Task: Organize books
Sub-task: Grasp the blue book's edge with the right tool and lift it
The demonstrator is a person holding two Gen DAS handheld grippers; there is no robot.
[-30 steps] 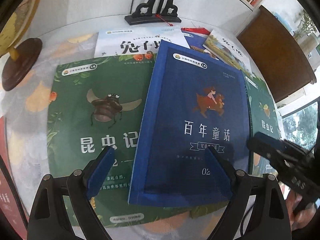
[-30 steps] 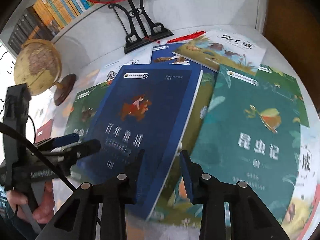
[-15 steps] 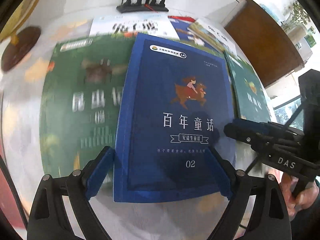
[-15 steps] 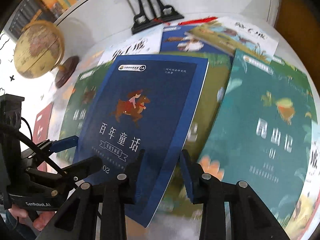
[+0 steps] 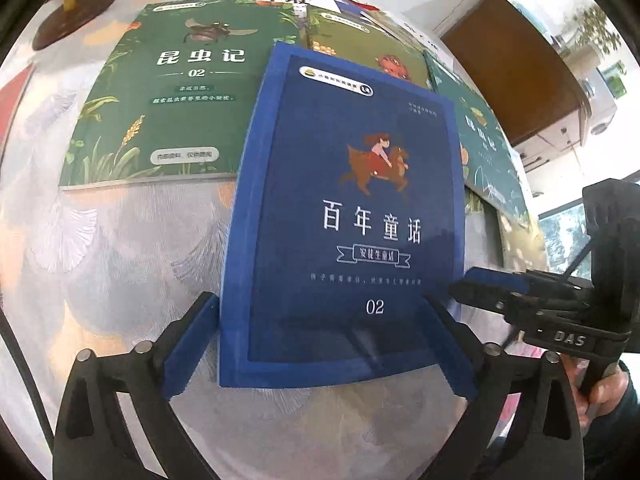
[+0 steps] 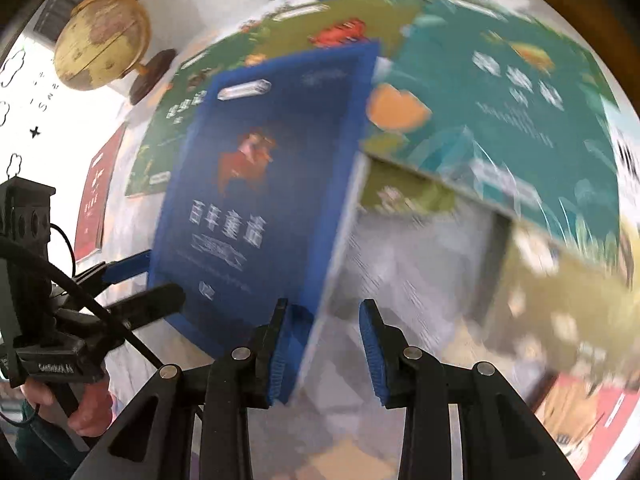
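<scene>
Moved: blue book (image 5: 344,216) pulled nearer, off the green books (image 5: 180,92).
Left claw (image 5: 320,344): wide open, straddling the book's near edge.
Right claw (image 6: 326,344): partly open; hold on book's corner unclear.
Table (image 5: 120,248): under both.

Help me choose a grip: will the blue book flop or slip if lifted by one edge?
The blue book looks like a thin softcover, so it will probably sag when held by one edge. Its cover shows a sheen, so it may slip between the pads of the right gripper. Likely light for its size.
</scene>
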